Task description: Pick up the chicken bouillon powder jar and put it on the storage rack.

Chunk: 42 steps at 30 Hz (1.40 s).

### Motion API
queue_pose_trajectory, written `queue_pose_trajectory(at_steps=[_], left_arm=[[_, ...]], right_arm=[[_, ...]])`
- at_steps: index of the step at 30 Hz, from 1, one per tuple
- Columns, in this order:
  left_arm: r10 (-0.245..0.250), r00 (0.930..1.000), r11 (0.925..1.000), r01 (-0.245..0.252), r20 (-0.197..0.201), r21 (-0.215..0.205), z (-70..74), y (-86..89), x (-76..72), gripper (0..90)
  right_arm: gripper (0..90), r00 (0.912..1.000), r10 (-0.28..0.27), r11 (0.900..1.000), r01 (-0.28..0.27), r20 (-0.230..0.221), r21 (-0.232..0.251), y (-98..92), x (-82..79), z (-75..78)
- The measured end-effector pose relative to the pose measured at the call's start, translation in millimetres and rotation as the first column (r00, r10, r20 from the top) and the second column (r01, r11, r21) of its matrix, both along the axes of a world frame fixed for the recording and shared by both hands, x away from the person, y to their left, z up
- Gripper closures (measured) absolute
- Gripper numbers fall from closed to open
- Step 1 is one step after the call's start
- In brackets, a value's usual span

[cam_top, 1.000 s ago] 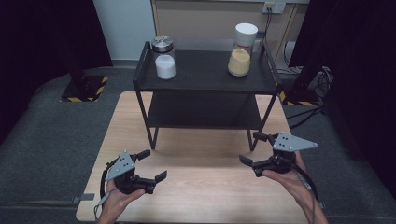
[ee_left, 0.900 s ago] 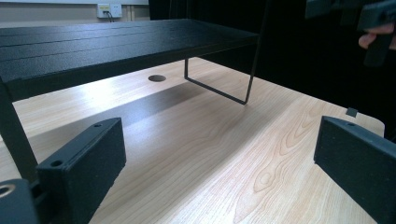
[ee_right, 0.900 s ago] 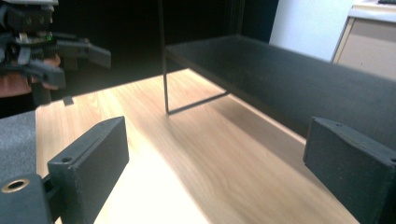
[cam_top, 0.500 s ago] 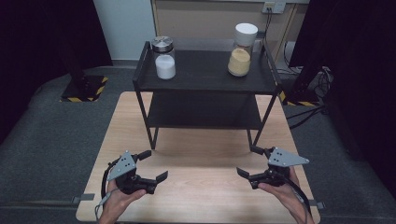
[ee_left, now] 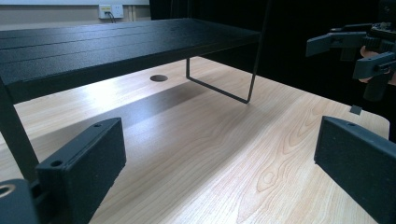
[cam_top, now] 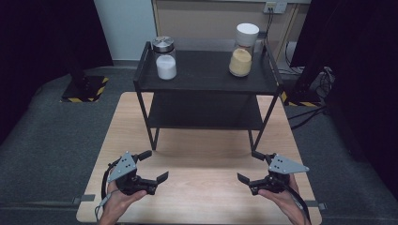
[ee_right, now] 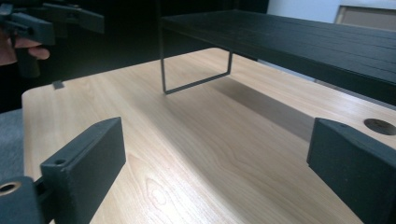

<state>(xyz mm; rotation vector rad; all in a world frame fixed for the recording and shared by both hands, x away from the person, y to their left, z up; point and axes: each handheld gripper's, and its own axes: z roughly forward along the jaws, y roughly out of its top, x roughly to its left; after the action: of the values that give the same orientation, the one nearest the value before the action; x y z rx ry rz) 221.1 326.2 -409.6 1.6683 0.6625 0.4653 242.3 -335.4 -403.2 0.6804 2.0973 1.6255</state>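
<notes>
My left gripper (cam_top: 153, 165) hangs low over the wooden table (cam_top: 206, 187), in front of the black two-tier rack (cam_top: 206, 84) and toward its left leg. Its jaws are spread wide with nothing between them; in the left gripper view only bare tabletop lies between the pads.

My right gripper (cam_top: 251, 166) sits in front of the rack toward its right leg, also low over the table. Its jaws have just been opening and stand released, with no object between them.

On the rack's top shelf, a jar of white powder (cam_top: 165, 57) with a metal lid stands at the left end. A jar of yellow powder (cam_top: 242, 50) with a white lid stands at the right end. Both jars are upright and well apart from my grippers.
</notes>
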Motion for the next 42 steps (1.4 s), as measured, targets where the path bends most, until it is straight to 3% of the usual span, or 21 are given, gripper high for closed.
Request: queue_pose_trajectory(at_steps=[16, 42], left_arm=[[0.048, 0.9988, 0.998, -0.048, 0.01, -0.041, -1.6, 6.6, -5.7, 0.8], [0.056, 0.9984, 0.9969, -0.056, 0.005, -0.055, -3.2, 7.7, -5.8, 0.7]], right_arm=[[0.8, 0.9926, -0.121, 0.99, 0.12, 0.009, 0.074, -11.7, -16.1, -11.9], [0.8, 0.993, -0.118, 0.99, 0.117, 0.011, 0.079, -13.1, -15.7, -15.2]])
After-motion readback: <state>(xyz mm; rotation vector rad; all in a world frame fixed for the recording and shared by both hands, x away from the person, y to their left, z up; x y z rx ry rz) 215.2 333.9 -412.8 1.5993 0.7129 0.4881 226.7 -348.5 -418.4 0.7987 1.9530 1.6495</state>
